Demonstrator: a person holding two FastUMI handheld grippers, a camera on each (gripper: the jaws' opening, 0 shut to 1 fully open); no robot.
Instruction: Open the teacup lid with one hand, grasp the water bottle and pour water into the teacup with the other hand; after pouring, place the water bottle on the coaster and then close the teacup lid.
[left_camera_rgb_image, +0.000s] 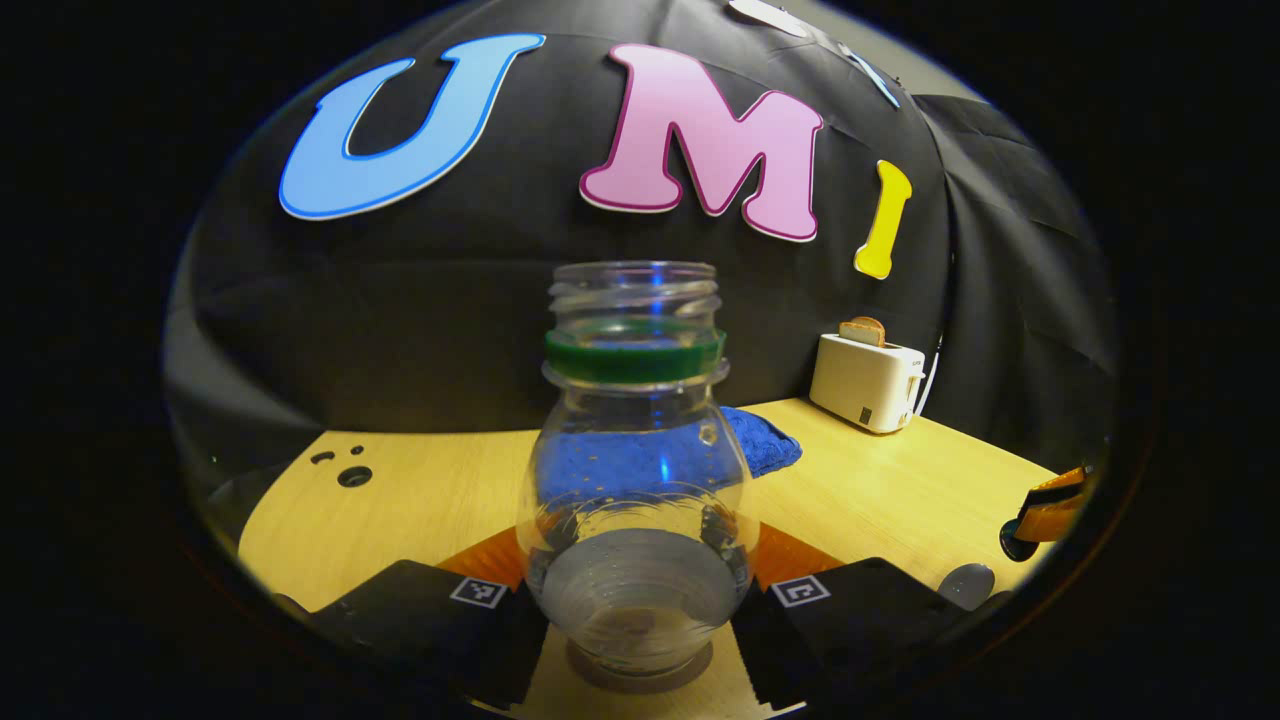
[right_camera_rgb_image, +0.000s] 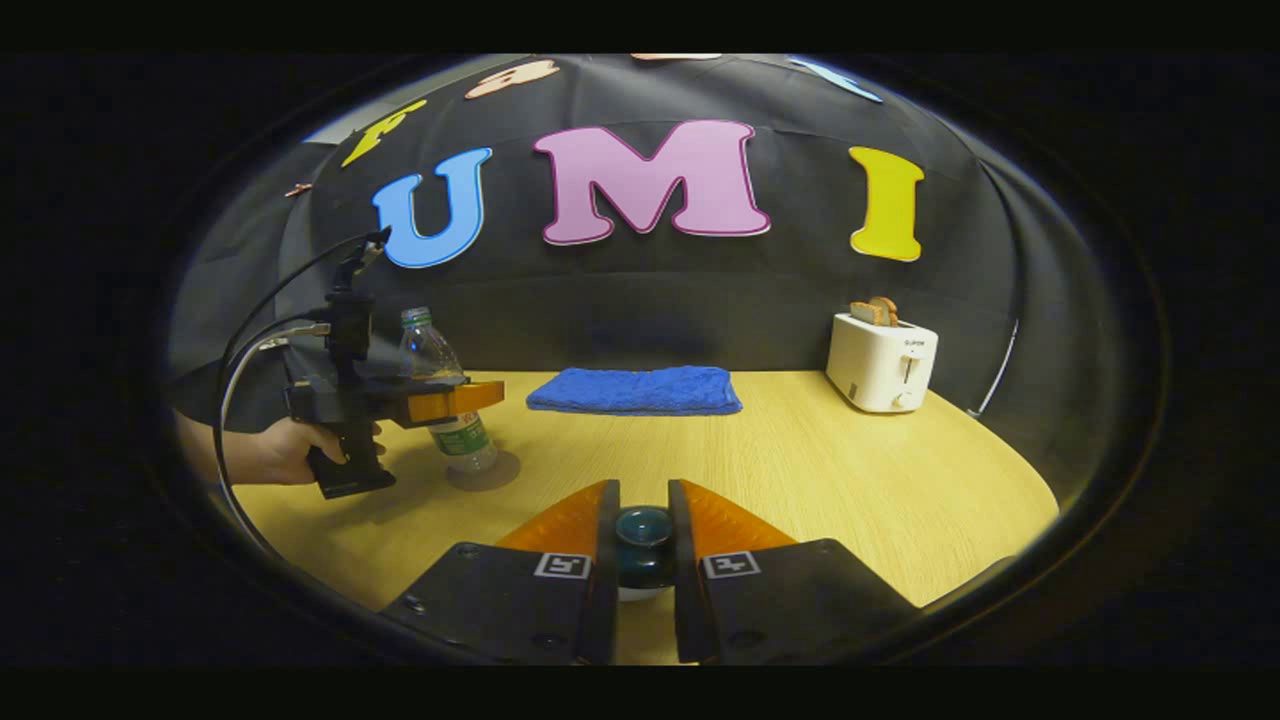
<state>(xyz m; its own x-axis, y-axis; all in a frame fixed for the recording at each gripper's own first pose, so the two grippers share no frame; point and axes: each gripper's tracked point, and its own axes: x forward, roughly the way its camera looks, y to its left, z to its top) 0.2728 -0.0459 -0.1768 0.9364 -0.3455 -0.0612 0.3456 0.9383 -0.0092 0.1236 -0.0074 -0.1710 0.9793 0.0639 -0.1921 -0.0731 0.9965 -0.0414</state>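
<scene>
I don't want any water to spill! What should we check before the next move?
1. Clear plastic water bottle upright: ok.
2. Bottle standing on the round brownish coaster: ok.
3. Bottle mouth uncapped: ok.
4. Right gripper jaws shut on the dark teal teacup lid: ok.
5. Left gripper jaws pressing the bottle, not just beside it: cannot tell.
6. Lid lifted clear of the cup: cannot tell.
</scene>
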